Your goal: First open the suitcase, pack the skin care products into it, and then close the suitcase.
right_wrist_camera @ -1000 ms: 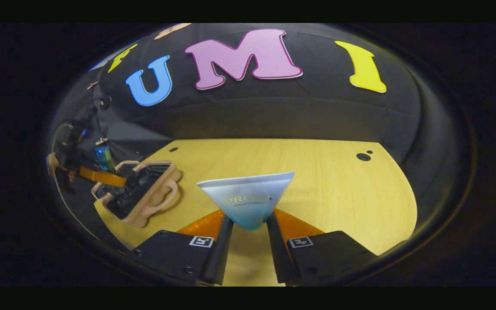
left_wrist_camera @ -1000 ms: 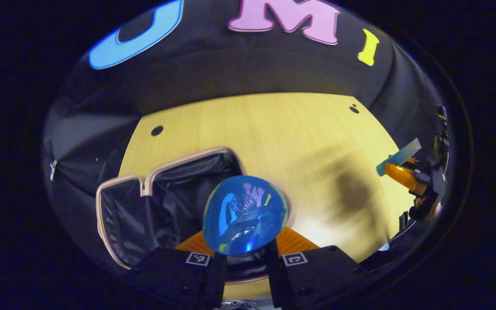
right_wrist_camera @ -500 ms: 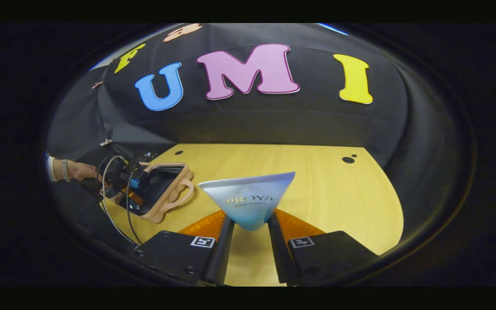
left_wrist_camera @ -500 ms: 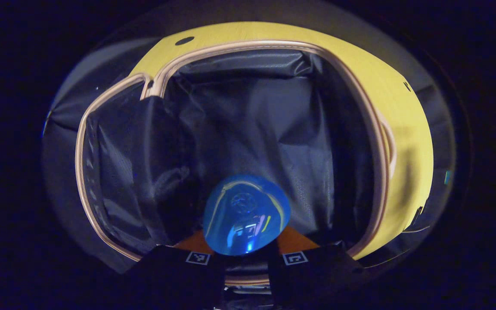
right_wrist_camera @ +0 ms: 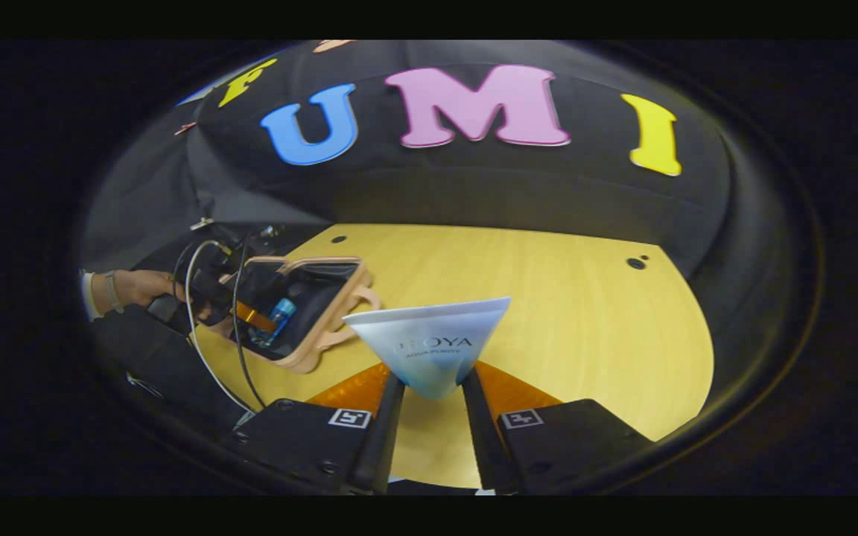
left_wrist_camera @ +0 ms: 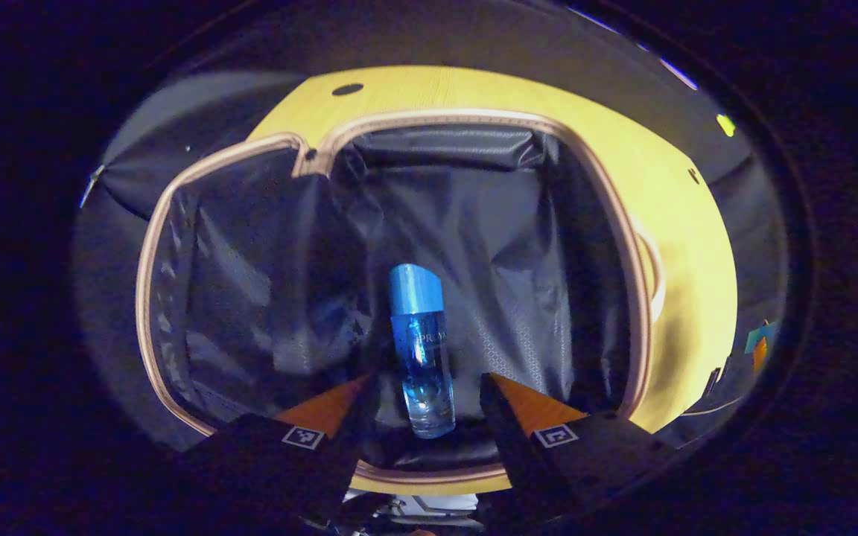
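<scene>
Left gripper view: blue bottle (left_wrist_camera: 420,350) now released inside open suitcase (left_wrist_camera: 626,253), left hand-held gripper (left_wrist_camera: 421,387) newly spread apart.

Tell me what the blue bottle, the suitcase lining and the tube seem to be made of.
Bottle: clear blue glass or hard plastic; its base looks see-through, with a glossy opaque blue cap.
Lining: thin black synthetic fabric, probably nylon or polyester; it creases and catches a dull sheen.
Tube: likely soft matte plastic, with a flat crimped end, white fading to pale blue.
</scene>
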### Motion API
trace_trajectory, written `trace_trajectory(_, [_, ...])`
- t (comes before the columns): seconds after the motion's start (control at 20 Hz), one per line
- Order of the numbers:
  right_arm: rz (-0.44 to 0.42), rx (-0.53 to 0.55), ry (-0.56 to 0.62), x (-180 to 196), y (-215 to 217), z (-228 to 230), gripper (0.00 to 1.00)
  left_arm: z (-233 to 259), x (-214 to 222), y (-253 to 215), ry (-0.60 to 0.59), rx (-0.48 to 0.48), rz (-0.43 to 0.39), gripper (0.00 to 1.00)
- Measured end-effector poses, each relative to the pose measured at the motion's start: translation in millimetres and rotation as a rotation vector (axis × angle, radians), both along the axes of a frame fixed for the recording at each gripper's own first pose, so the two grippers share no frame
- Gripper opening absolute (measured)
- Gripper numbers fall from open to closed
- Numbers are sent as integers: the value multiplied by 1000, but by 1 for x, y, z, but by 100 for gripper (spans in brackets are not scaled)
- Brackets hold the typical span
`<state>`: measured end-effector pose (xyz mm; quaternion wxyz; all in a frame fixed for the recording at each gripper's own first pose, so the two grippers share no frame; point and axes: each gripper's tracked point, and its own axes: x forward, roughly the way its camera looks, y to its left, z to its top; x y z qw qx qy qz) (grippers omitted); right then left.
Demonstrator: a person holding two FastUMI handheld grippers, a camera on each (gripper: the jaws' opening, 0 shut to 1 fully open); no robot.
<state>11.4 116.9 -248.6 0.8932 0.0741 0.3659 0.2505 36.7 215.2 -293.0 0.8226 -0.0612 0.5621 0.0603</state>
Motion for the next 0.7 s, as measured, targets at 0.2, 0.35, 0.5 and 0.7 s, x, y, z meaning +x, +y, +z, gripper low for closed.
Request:
trace_trajectory(0.2, [129, 116, 194, -3, 114, -7, 48, 64, -17, 14, -252, -73, -1, 87])
trace_trajectory(0.35, [168, 122, 315, 6, 177, -16, 48, 90, -50, 42, -353, -164, 128, 89])
trace_trajectory(0.5, [164, 63, 449, 11, 223, -45, 48, 91, -92, 80, -395, -209, 269, 90])
trace_trajectory(0.7, [134, -77, 636, -2, 245, -97, 48, 89, -151, 139, -386, -184, 418, 90])
